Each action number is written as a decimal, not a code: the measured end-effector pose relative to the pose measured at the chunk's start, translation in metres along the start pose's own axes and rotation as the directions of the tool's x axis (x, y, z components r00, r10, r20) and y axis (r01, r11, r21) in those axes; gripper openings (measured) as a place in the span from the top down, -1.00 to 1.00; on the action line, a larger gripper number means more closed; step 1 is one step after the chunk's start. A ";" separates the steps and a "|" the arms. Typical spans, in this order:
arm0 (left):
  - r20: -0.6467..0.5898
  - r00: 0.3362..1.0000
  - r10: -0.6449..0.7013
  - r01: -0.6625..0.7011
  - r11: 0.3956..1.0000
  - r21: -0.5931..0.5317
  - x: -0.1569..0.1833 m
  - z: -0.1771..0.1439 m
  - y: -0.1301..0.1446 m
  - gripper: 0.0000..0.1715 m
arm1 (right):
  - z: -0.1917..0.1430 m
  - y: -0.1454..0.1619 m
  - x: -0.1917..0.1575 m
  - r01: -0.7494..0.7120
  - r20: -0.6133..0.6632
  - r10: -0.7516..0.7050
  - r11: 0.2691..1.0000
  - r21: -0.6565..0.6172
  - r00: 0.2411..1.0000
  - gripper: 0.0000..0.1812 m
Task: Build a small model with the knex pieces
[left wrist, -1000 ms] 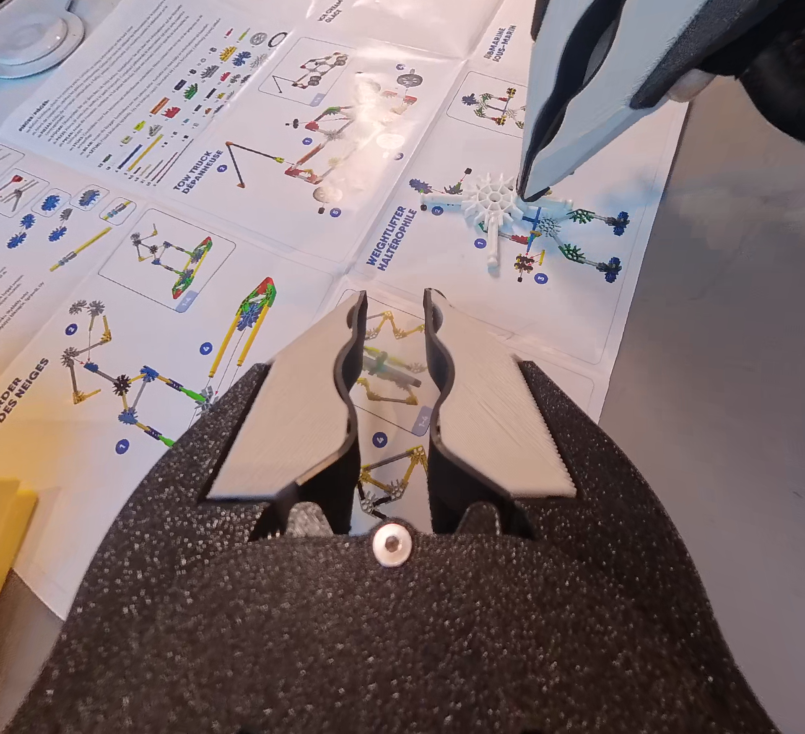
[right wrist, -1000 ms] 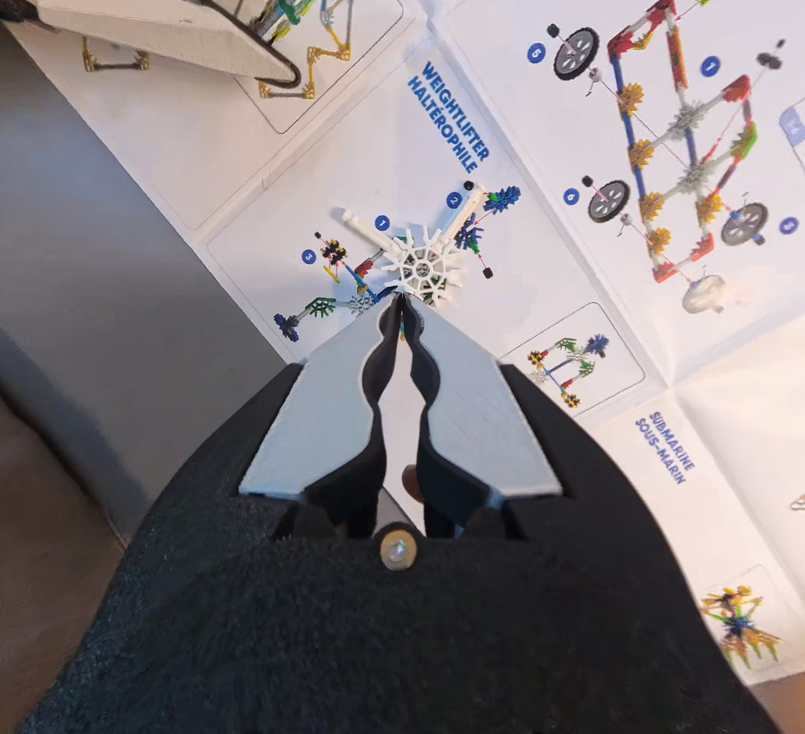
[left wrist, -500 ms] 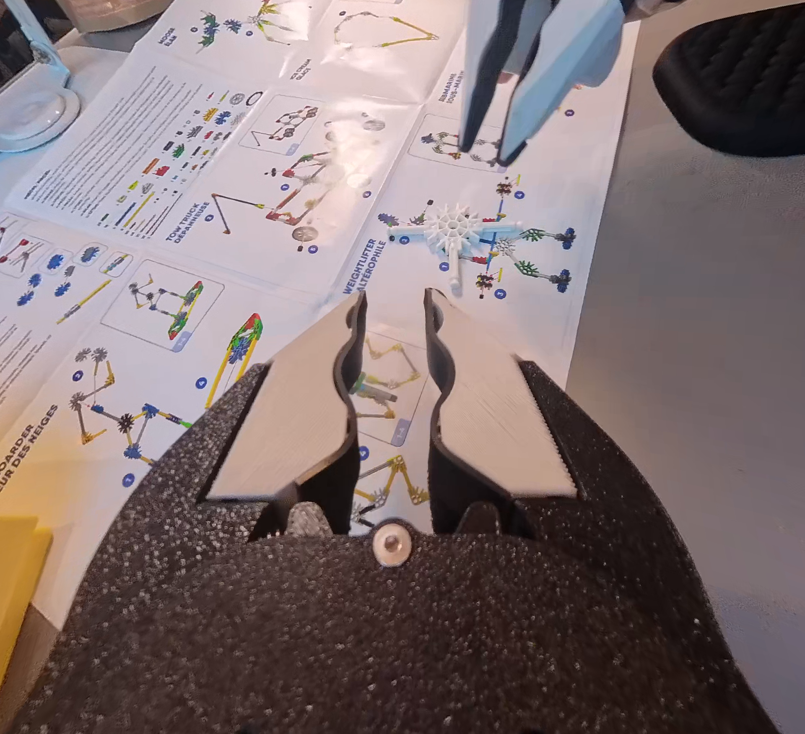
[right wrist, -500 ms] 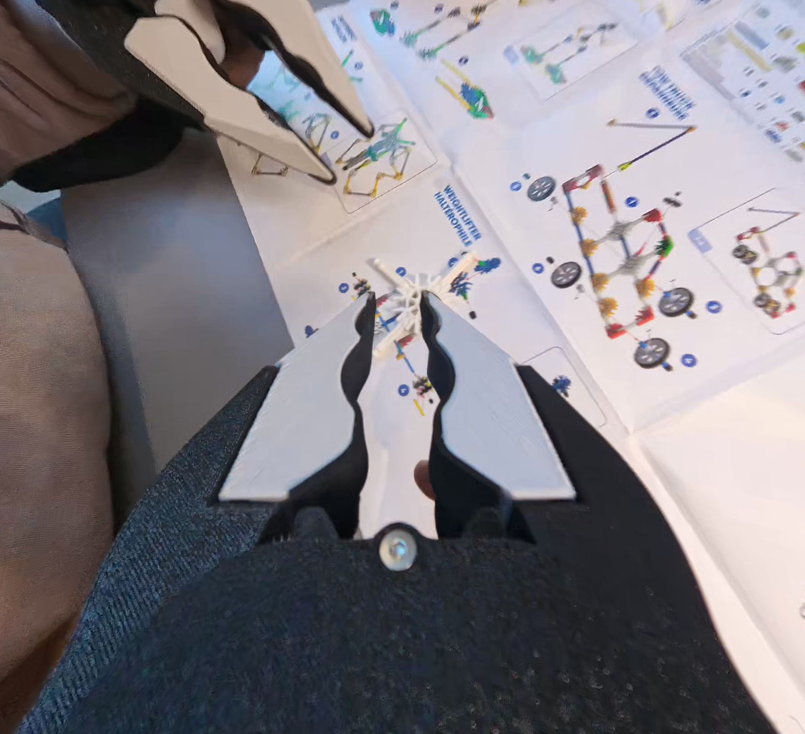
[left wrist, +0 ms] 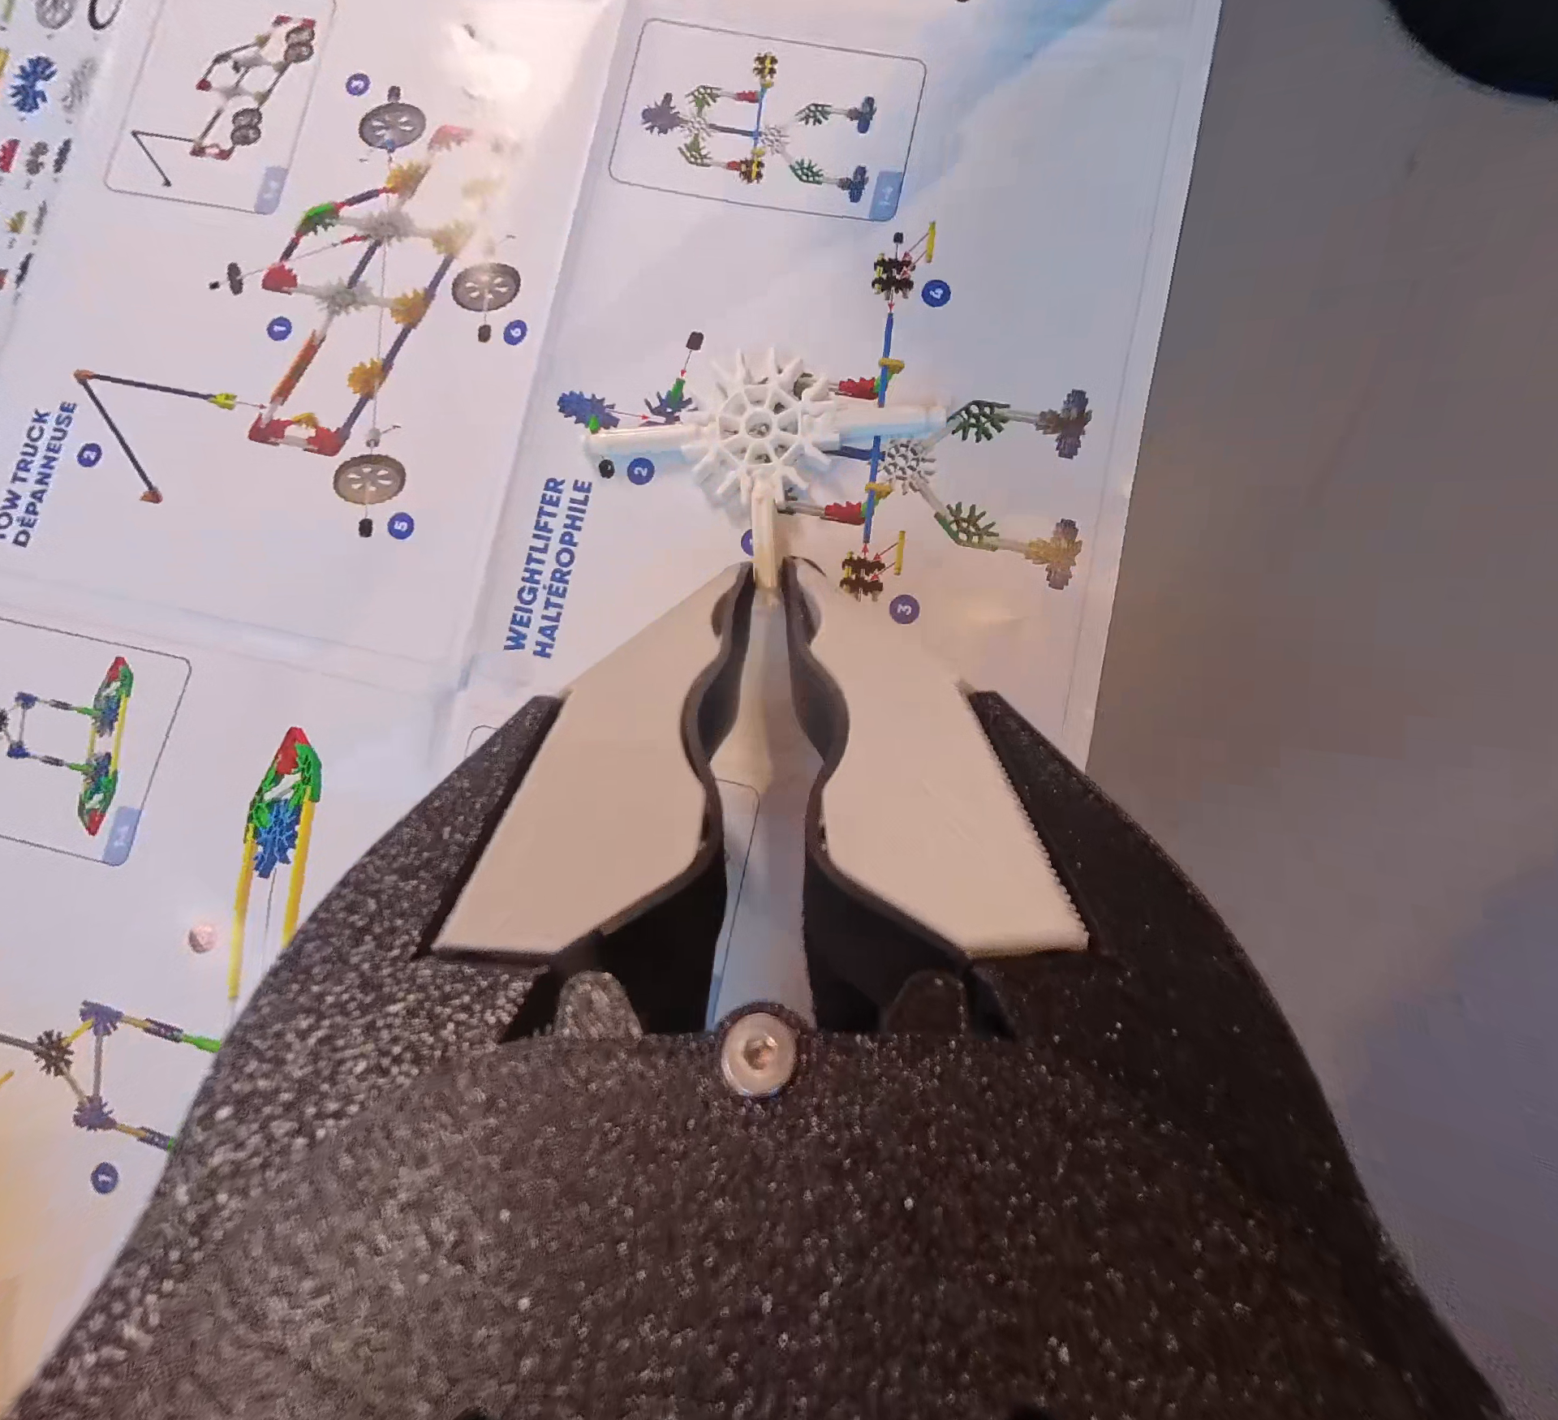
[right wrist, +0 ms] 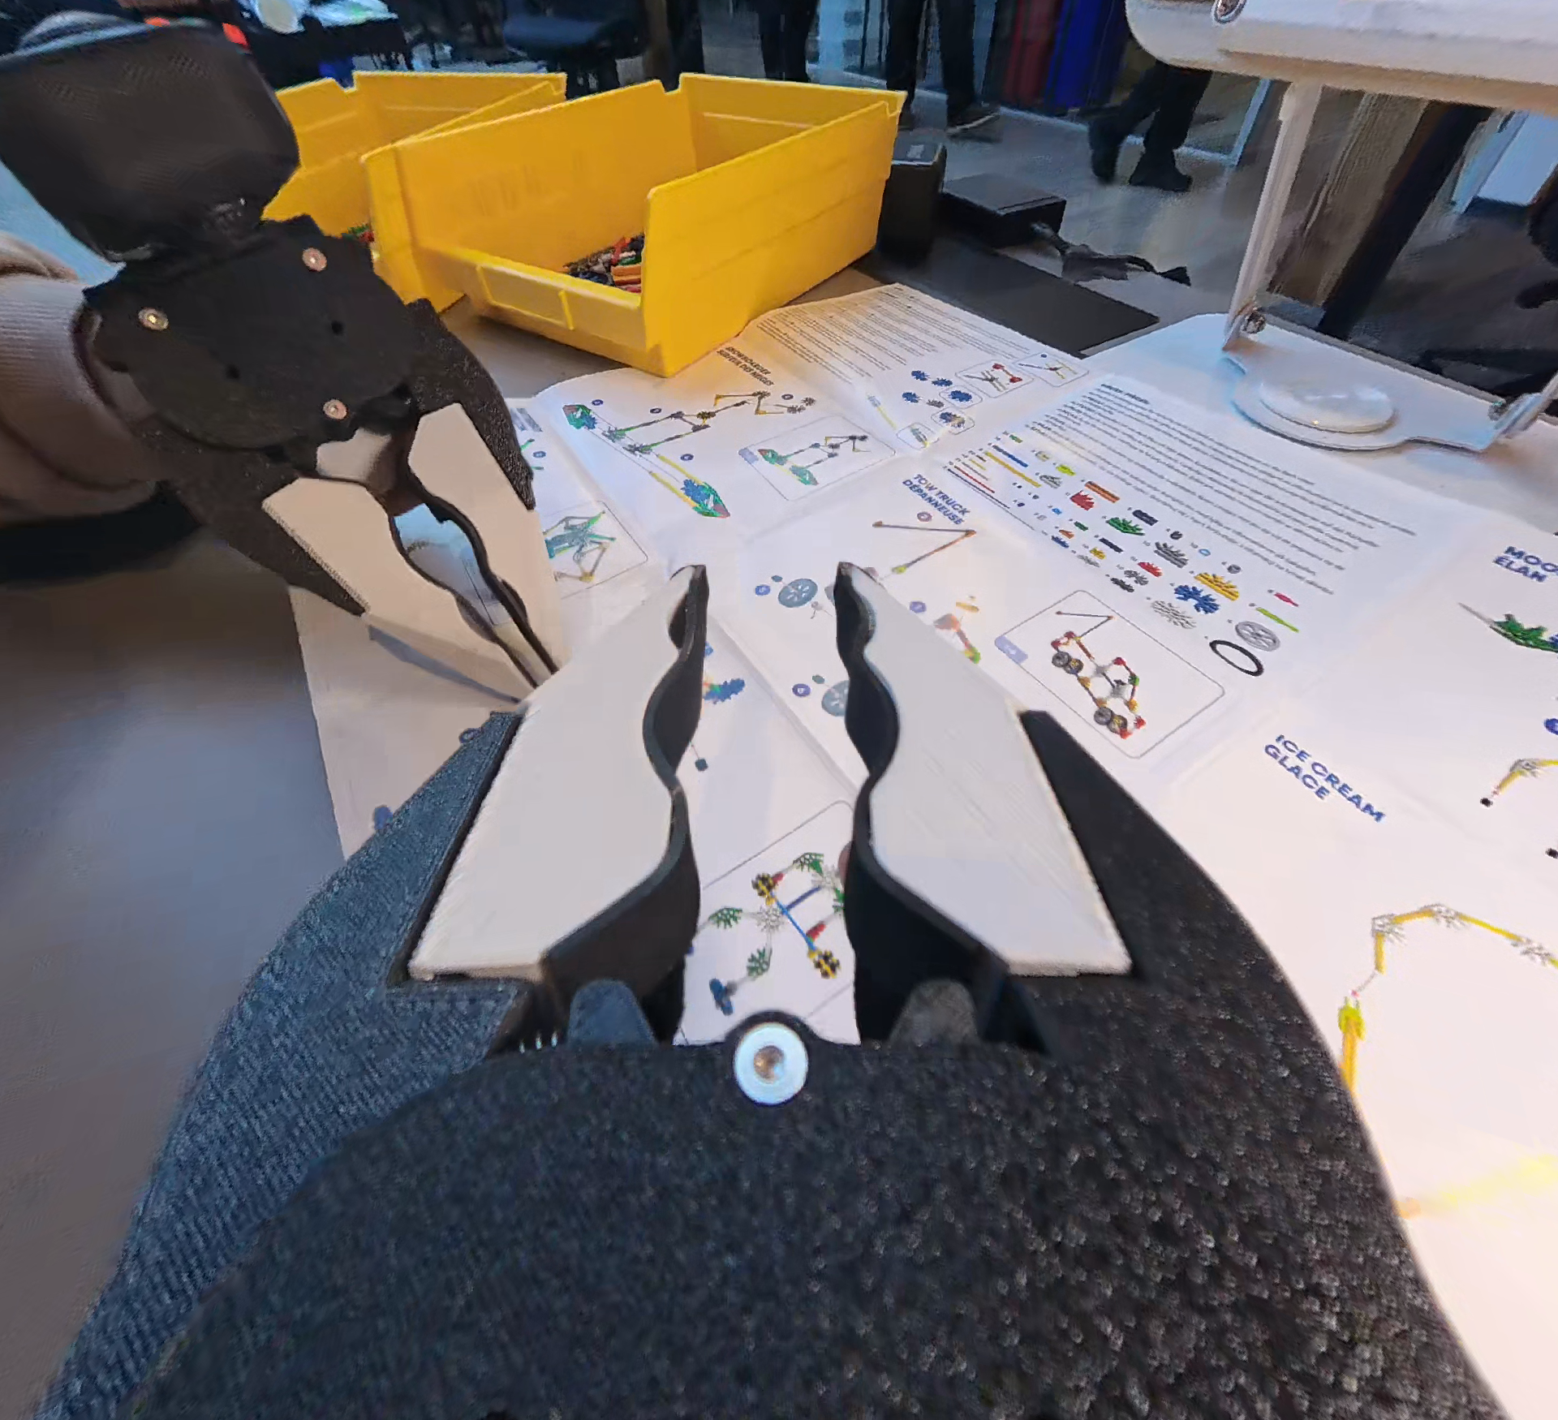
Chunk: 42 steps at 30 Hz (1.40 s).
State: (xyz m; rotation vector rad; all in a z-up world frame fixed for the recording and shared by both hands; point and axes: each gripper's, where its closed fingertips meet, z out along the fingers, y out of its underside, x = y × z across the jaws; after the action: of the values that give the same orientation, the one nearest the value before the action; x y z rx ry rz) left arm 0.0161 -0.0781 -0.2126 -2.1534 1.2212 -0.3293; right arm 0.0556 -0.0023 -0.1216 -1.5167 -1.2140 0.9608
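Down at the sheet, the left gripper (left wrist: 765, 579) had its jaws pinched nearly together on the near end of a short white rod (left wrist: 765, 536), the tips clamping it just above the paper. That rod ran up into a white snowflake-shaped connector (left wrist: 756, 427), which lay flat on the instruction sheet (left wrist: 506, 199) with two more white rods sticking out to either side. The piece sat over a printed diagram of a coloured figure, near the sheet's right edge, beside the bare grey tabletop (left wrist: 1349, 536).

The right gripper (right wrist: 769, 579) hung above the same sheet with its jaws parted and nothing between them; printed wheels and model drawings showed through the gap. From that view the left gripper stood to the left, angled down, its tips at the paper. Beyond the sheet sat a yellow bin (right wrist: 759, 216) holding small coloured parts, a second yellow bin (right wrist: 405, 106) behind it, and a white lamp base (right wrist: 1324, 402) at the right.
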 end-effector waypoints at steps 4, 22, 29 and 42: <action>-0.089 0.981 0.173 -0.173 0.985 0.002 -0.003 -0.009 0.011 0.95 | -0.011 0.007 0.005 0.047 0.000 -0.047 0.998 -0.040 0.999 0.68; 0.007 1.000 -0.014 0.011 0.957 0.291 -0.024 -0.034 -0.006 0.82 | -0.007 0.023 0.025 0.056 -0.134 -0.067 0.994 -0.090 0.989 0.28; 0.103 0.908 -0.405 0.269 0.756 0.597 -0.078 -0.076 -0.040 0.64 | -0.011 0.018 0.040 0.015 -0.212 -0.021 0.999 -0.029 0.977 0.40; 0.227 0.820 -0.525 0.254 0.690 0.678 -0.107 -0.095 -0.017 0.37 | 0.026 -0.021 0.064 0.025 -0.299 -0.020 1.000 0.013 0.954 0.90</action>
State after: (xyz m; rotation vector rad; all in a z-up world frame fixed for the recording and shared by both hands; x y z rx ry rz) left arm -0.0773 -0.0204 -0.1191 -1.7370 0.3015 -0.3776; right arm 0.0386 0.0666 -0.1089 -1.5662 -1.0005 0.6937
